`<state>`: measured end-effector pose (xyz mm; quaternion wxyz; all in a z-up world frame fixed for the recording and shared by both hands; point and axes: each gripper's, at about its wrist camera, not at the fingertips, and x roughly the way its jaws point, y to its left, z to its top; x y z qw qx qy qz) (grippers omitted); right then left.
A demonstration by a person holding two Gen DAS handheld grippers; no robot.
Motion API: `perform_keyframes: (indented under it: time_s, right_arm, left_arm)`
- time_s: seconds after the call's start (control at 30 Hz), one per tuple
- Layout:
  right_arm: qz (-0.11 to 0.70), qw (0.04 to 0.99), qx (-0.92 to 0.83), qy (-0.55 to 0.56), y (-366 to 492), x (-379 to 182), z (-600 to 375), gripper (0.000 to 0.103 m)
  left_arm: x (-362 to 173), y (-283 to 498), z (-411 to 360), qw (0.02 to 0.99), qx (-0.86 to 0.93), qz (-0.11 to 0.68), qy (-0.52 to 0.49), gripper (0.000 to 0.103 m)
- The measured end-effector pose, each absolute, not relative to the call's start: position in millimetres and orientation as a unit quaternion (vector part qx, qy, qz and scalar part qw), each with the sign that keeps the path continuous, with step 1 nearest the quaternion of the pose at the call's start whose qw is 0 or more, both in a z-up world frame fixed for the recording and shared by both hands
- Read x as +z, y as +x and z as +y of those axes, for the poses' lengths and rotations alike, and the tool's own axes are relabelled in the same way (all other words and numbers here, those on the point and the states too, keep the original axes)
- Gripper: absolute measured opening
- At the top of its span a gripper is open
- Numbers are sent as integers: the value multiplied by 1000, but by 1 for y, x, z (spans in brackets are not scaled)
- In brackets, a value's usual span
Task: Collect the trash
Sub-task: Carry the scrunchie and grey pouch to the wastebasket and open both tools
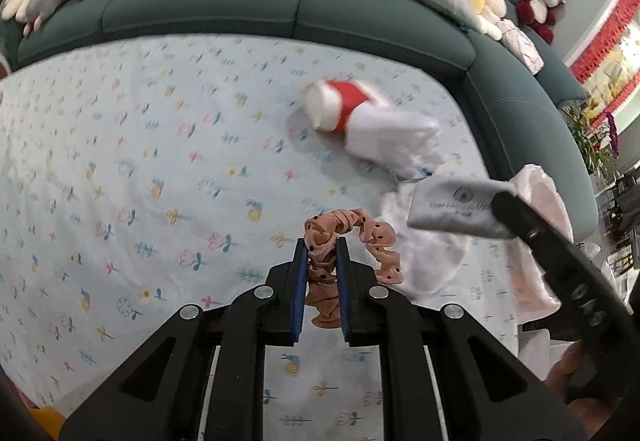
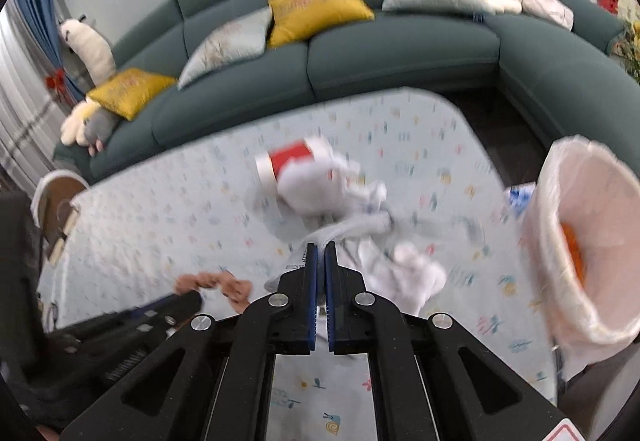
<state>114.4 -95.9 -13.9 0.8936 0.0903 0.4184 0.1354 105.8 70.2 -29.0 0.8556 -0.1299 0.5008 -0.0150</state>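
Left tongs [image 1: 323, 245] clamped on pink scrunchie [image 1: 352, 237]; right tongs [image 2: 321, 250] pinched on grey packet [image 1: 452, 207].

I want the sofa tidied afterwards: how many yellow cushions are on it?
2. One yellow cushion leans mid-sofa; the other yellow cushion lies at its left end beside a plush toy. More may sit outside view.

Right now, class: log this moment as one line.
left gripper: shut on pink dotted fabric scrunchie | right gripper: shut on grey printed packet

Left of your left gripper [image 1: 323, 247] the tablecloth [image 1: 120, 161] lies open. Ahead-right, a red-and-white cup [image 1: 340, 105] and crumpled tissues [image 1: 424, 265] block you; right of your right gripper [image 2: 321, 249], the lined bin [image 2: 584, 241] stands close.
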Motion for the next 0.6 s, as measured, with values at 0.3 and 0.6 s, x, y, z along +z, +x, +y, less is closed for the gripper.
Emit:
perform_keyframes:
  time_s: [0.3,0.6]
  right_arm:
    - [363,919,125,91,100,47,-136,4]
    - [333,934,82,100,89,74,-206,4]
  left_arm:
    - [24,107,28,878,-48,465,-106,13]
    - [59,110,-41,888,-92,444,-69,13]
